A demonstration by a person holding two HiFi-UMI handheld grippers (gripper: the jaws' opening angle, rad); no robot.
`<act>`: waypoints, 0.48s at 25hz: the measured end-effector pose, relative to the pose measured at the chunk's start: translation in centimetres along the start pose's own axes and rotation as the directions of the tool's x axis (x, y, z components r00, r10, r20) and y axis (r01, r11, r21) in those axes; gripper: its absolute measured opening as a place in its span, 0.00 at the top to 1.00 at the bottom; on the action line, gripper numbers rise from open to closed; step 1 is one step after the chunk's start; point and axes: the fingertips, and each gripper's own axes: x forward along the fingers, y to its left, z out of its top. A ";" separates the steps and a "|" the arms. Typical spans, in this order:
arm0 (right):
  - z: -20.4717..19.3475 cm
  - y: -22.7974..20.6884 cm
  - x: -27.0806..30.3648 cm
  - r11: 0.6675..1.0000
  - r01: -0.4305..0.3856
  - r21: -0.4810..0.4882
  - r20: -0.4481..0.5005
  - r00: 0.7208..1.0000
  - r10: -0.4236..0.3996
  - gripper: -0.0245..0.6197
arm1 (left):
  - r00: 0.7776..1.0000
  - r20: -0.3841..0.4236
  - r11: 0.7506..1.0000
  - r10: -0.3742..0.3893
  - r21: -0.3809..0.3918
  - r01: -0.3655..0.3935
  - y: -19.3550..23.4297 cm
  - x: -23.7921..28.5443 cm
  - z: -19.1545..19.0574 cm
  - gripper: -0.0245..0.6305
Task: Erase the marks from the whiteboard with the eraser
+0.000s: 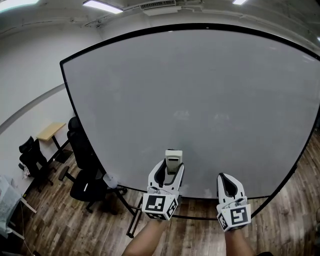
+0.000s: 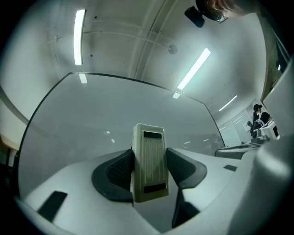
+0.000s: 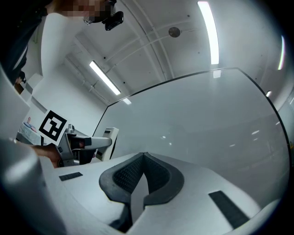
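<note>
Underfoot, dark wood plank flooring [image 1: 65, 227] fills the head view from 6 to 8 o'clock. Just beyond it a large black-framed whiteboard [image 1: 200, 95] stands on a dark metal stand [image 1: 134, 220] and takes up most of the view. Its grey-white surface is nearly bare, with faint pale smudges [image 1: 182, 116] a little below centre. Past the board's left edge, at 8 to 9 o'clock, black office chairs [image 1: 85, 182] stand by a small wooden desk [image 1: 50, 131] against a white wall. Strip lights [image 1: 102, 6] run along the ceiling at 11 to 1 o'clock.

Counted: two grippers, one eraser, one whiteboard, one desk, at least two chairs and three ceiling strips in the head view.

The left gripper [image 1: 169, 169], at 6 o'clock, has its dark ribbed pads clamped on the two long sides of the cream eraser [image 2: 149, 163]. The eraser stands upright between them and juts past the tips toward the board's lower part. Whether it touches the board cannot be told. The right gripper [image 1: 227, 178], at 5 o'clock and well apart from the eraser, has its jaws together with nothing between them.
</note>
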 end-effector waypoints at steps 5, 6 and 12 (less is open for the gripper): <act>-0.2 0.5 0.7 1.000 0.014 -0.007 0.009 1.000 -0.014 0.93 | 1.000 -0.021 1.000 -0.006 -0.005 0.005 0.3 -1.4 -1.4 0.59; -0.5 0.6 0.7 1.000 0.012 -0.009 0.002 1.000 -0.012 0.93 | 1.000 -0.027 1.000 -0.004 0.007 0.005 0.0 -1.8 -1.7 0.59; -0.9 0.5 0.7 1.000 0.010 -0.007 -0.014 1.000 -0.010 0.93 | 0.999 -0.042 1.000 -0.006 0.029 0.007 -0.7 -2.6 -2.5 0.58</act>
